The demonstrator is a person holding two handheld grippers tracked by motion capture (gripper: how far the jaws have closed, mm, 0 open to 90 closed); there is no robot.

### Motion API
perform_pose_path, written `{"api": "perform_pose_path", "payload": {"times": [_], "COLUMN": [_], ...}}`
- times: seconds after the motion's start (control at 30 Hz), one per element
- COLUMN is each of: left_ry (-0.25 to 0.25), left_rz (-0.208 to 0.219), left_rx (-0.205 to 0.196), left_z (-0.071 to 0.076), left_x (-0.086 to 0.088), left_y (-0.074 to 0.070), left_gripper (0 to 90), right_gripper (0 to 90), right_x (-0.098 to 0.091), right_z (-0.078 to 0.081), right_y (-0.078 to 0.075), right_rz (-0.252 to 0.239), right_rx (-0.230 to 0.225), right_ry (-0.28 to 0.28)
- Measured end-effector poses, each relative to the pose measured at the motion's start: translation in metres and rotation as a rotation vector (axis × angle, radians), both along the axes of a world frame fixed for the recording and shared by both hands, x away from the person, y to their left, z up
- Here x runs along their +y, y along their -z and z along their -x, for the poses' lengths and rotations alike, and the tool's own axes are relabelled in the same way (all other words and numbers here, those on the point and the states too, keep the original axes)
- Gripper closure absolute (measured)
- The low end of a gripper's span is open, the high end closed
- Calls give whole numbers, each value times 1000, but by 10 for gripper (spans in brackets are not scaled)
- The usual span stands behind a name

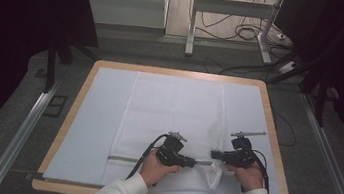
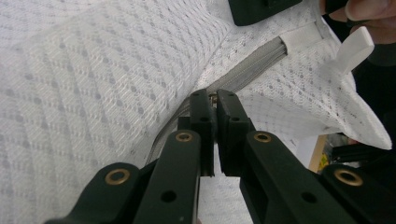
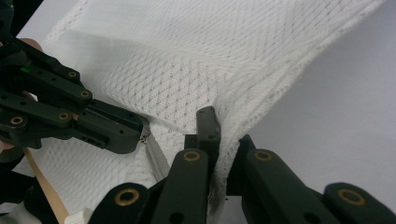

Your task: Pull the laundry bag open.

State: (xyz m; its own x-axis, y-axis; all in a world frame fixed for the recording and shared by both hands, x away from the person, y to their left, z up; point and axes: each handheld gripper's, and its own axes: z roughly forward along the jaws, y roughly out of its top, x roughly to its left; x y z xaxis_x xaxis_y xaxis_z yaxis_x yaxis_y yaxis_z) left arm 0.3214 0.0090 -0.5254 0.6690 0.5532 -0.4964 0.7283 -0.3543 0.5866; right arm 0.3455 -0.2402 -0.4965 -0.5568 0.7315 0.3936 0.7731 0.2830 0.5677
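Left gripper view: our left gripper (image 2: 215, 100) is clenched on the small metal zipper pull (image 2: 213, 97) of the white mesh laundry bag (image 2: 116, 70); the grey zipper (image 2: 247, 70) runs straight ahead toward our right gripper (image 3: 219, 122), clamped on the bag's corner fold.

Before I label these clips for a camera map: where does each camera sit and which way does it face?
High view: above the person's side, looking forward and down on the table; both forearms, left gripper, right gripper, mesh bag.
Left gripper view: rides the left gripper, looking along its jaws at the zipper; a fingertip at the top right.
Right gripper view: rides the right gripper, jaws pinching the bag's edge.
Shared: both gripper views show the bag and zipper.
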Motion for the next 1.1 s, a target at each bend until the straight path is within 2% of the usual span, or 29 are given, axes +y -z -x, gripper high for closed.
{"api": "perform_pose_path", "payload": {"times": [0.4, 0.57, 0.8, 1.1], "left_ry": [-14, -16, -22, -25], "left_rz": [4, -8, 0, -10], "left_rx": [-2, -10, -6, -8], "left_z": [2, 2, 3, 4], "left_x": [12, 14, 15, 22], "left_y": [-2, -2, -2, -3], "left_gripper": [872, 872, 872, 871], "right_gripper": [880, 880, 880, 881], "right_x": [0, 0, 0, 1], "right_z": [1, 1, 0, 0], "right_y": [1, 0, 1, 2], "right_rz": [-7, -5, -4, -3], "right_rx": [-4, -8, -5, -8], "right_ry": [1, 2, 0, 2]}}
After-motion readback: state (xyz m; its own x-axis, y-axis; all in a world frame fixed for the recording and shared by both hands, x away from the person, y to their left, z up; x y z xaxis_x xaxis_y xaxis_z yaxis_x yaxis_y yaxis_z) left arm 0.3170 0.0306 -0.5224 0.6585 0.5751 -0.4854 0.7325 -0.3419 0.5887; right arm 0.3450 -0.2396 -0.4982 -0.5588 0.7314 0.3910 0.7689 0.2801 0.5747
